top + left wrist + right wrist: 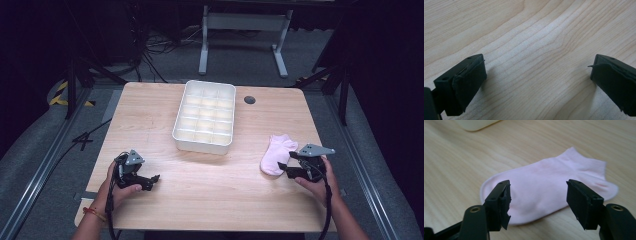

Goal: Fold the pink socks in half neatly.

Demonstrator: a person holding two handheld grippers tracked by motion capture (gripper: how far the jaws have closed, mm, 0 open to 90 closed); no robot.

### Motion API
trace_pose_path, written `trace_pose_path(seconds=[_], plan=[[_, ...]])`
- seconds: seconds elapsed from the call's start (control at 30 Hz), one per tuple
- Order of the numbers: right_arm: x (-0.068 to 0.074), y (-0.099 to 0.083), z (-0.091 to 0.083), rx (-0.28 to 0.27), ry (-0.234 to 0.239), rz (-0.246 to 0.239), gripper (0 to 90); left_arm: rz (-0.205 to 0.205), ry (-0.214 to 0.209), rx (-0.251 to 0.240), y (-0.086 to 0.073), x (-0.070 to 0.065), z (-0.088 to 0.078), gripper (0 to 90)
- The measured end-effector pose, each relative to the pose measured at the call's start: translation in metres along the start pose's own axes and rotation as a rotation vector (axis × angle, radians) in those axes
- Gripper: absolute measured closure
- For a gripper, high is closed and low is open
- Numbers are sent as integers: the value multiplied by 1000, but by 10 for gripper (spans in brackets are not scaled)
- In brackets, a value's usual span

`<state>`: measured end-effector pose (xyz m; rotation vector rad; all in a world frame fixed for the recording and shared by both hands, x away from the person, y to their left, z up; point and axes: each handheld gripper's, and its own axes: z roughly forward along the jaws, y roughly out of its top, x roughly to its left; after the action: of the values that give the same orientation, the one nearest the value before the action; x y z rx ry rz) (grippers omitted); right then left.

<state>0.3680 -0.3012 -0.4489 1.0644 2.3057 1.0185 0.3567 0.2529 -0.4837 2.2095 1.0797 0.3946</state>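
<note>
- Table (pixel 165 100): light wood-grain top with rounded corners, seen from above in the high view; a small dark round grommet (pixel 249 100) sits near its far edge, right of centre.
- Compartment tray (pixel 229 140): white plastic, rectangular, divided into a grid of small cells, standing flat at the far middle of the table; its cells look empty (a pale corner of it also shows at the top of the right gripper view).
- Pink ankle sock (pixel 277 153): lies flat on the table's right side, well apart from the tray, its cuff end pointing away from the person. In the right gripper view the sock (pixel 554 185) is spread on the wood, rounded toe to the left, cuff to the right.
- Right gripper (pixel 286 166): held in the person's right hand just beside the near end of the sock. Its jaws stand apart and unclenched, one on each side of the sock's toe half, pads pressing on nothing (right gripper view (pixel 539 202)).
- Left gripper (pixel 153 180): held in the left hand at the near left of the table, well apart from sock and tray. Its jaws are spread wide over bare wood, nothing between them (left gripper view (pixel 536 82)).
</note>
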Motion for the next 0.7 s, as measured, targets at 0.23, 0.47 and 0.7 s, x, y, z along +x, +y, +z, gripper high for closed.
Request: trace_pose_path(seconds=[0.23, 0.47, 0.7], plan=[[19, -1, 0, 12, 118, -64, 456, 4, 1, 0, 0, 0, 0, 4], [27, -2, 8, 67, 113, -125, 515, 3, 1, -1, 0, 0, 0, 4], [31, -4, 16, 104, 117, -164, 579, 3, 1, -1, 0, 0, 0, 4]])
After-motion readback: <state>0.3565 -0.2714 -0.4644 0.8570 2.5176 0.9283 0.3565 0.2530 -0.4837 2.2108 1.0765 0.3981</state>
